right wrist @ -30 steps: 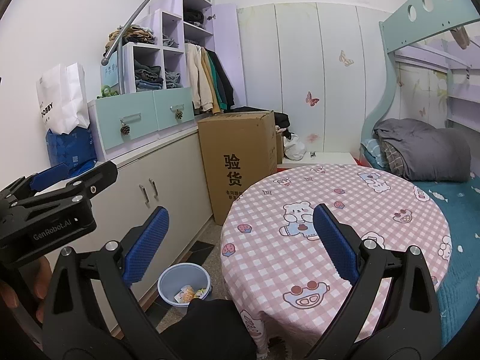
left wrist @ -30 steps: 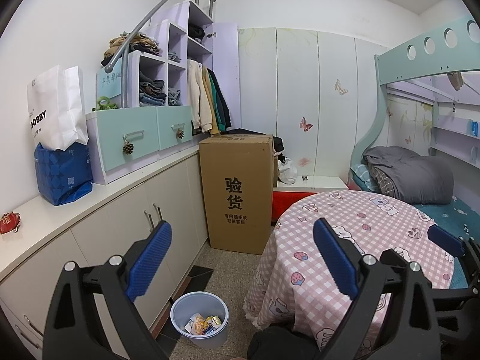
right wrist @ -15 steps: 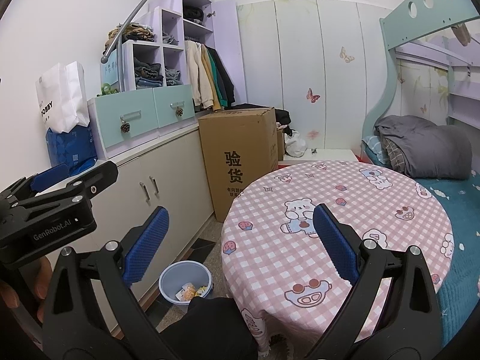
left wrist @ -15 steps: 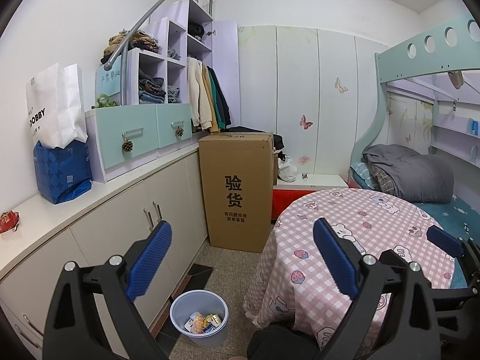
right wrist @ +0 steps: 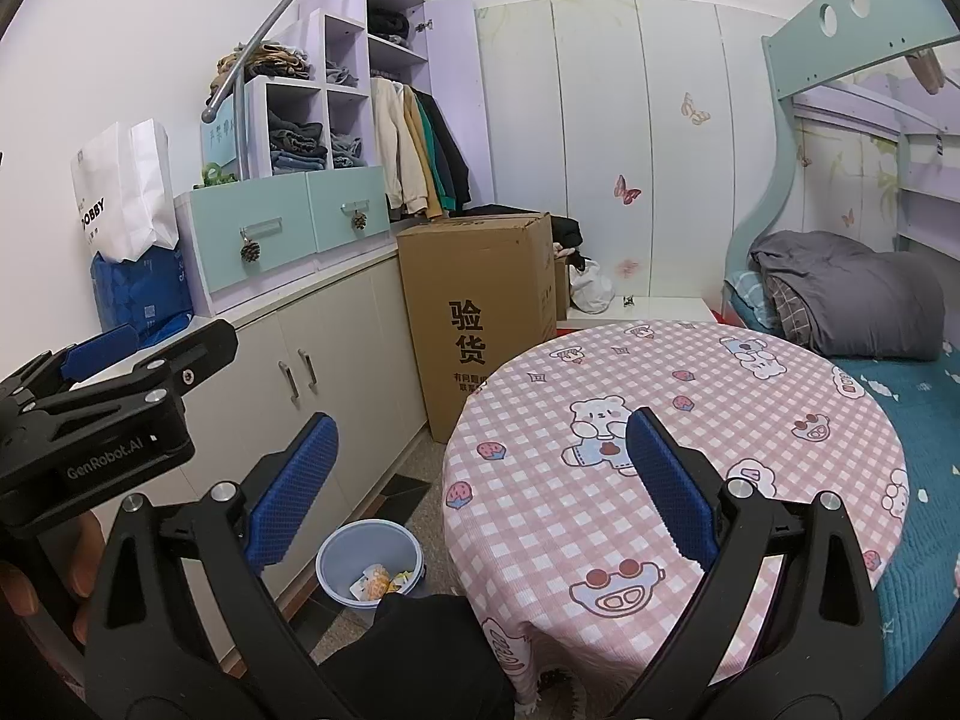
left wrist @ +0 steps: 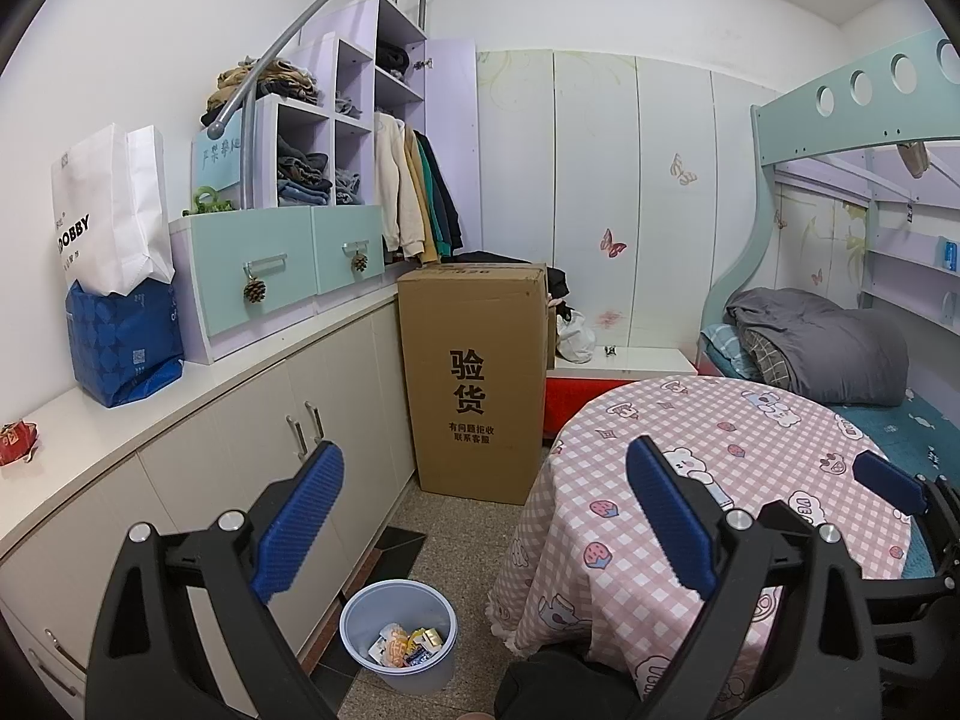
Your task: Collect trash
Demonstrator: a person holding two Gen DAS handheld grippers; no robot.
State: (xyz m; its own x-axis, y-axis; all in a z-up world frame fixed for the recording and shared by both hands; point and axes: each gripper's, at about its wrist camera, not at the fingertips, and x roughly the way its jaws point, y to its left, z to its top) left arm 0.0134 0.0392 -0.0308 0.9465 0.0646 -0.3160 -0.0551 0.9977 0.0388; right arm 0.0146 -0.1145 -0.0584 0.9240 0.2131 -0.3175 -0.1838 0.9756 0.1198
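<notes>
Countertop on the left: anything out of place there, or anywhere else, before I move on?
One item stands out: a crumpled red wrapper lies loose at the near end of the white countertop, apart from the bags, likely trash not yet collected. The blue bin stands upright on the floor with wrappers inside and nothing spilled around it.

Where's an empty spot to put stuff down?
The round table top is bare. The counter is bare between the blue bag and the cardboard box, below the drawers. Its left end is crowded.
</notes>
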